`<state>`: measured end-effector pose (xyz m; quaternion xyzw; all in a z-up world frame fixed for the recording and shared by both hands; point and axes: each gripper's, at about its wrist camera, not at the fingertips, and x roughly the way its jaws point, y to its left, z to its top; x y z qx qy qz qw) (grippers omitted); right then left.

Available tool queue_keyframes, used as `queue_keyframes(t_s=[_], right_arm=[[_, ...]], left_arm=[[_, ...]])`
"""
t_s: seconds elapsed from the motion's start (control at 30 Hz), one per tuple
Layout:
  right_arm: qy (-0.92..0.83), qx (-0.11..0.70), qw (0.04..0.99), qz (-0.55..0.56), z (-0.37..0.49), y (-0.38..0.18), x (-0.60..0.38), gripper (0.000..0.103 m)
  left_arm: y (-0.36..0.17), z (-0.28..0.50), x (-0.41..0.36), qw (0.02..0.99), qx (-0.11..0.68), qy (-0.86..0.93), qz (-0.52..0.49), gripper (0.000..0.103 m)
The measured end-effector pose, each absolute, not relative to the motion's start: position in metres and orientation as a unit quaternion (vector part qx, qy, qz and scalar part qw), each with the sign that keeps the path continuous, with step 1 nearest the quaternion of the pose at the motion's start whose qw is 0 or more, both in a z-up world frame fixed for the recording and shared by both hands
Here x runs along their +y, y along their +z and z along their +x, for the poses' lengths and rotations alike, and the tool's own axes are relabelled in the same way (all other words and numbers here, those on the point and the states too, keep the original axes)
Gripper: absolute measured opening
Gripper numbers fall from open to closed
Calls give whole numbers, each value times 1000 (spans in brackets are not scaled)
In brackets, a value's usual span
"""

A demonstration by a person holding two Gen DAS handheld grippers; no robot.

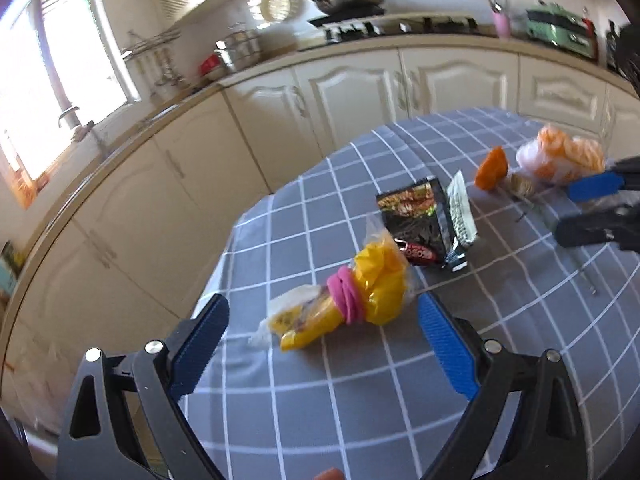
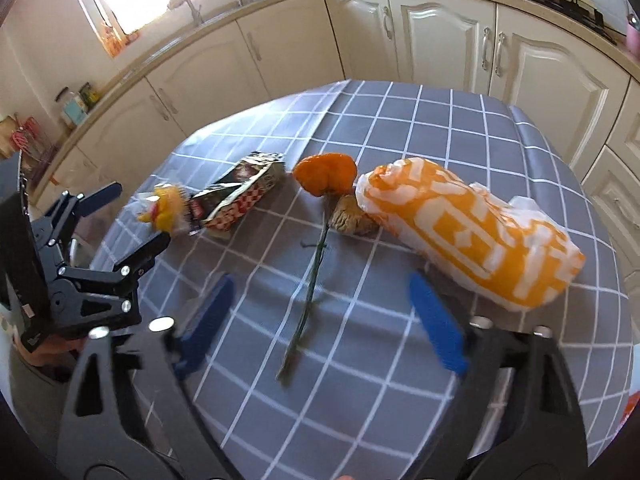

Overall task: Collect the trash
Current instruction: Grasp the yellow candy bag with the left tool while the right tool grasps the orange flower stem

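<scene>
1. Yellow wrapper (image 1: pixel 344 300), banded pink, lies on the grey checked tablecloth (image 1: pixel 500 300) — between the wide-open, empty left gripper (image 1: pixel 322 330) fingers.
2. Right gripper (image 2: pixel 320 312) — also spread, empty — hovers over a green stem (image 2: pixel 310 292), beside the orange-white bag (image 2: pixel 472 236).

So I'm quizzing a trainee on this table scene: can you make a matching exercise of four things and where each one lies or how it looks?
Things:
1. yellow bag
2. orange-and-white bag
3. green stem
4. black snack packet

Descriptions:
A. thin, lying between the right hand-held gripper's open fingers
B. tied with a pink band
C. farthest right on the checked cloth
D. torn open, printed with a food photo

Pairs: 1-B, 2-C, 3-A, 4-D
</scene>
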<state>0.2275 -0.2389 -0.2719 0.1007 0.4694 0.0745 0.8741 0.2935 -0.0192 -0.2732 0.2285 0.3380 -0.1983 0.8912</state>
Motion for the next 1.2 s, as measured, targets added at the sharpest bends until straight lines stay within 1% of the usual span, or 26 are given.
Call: queue_keyframes(t_s=[0.03, 0.07, 0.1, 0.13, 0.17, 0.2, 0.23, 0.27, 0.33, 0.47, 0.57, 0.87, 1.03, 1.2], right_arm=[[75, 472, 873, 96, 232, -274, -236, 57], [71, 471, 875, 86, 234, -275, -231, 48], [69, 468, 878, 72, 238, -275, -225, 40], [68, 468, 879, 64, 240, -276, -221, 30], [67, 467, 880, 60, 241, -276, -219, 19], [63, 465, 882, 47, 241, -277, -216, 13], [62, 464, 883, 45, 241, -278, -216, 10], [68, 463, 882, 50, 239, -278, -217, 7], [83, 464, 879, 70, 234, -277, -223, 4], [106, 458, 877, 100, 218, -272, -230, 4], [120, 452, 875, 121, 204, -265, -237, 4], [141, 439, 872, 164, 164, -254, -258, 4], [139, 412, 881, 185, 134, -241, -279, 4], [124, 370, 899, 200, 102, -216, -314, 4]], left_arm=[[-274, 298, -20, 889, 341, -205, 228, 93], [-275, 301, -21, 886, 345, -213, 225, 92], [-275, 303, -22, 884, 347, -222, 223, 90], [-275, 304, -24, 880, 351, -233, 221, 73], [-277, 305, -26, 875, 359, -240, 218, 70], [-278, 303, -26, 874, 362, -242, 216, 68], [-280, 302, -27, 871, 367, -246, 214, 62], [-280, 300, -28, 871, 368, -244, 215, 60], [-280, 295, -27, 871, 371, -245, 207, 58], [-278, 289, -19, 877, 379, -242, 167, 56], [-273, 278, -8, 884, 385, -234, 126, 56], [-254, 234, 10, 898, 378, -219, 51, 55], [-235, 205, -7, 901, 360, -237, 39, 55], [-212, 184, -43, 899, 345, -269, 25, 55]])
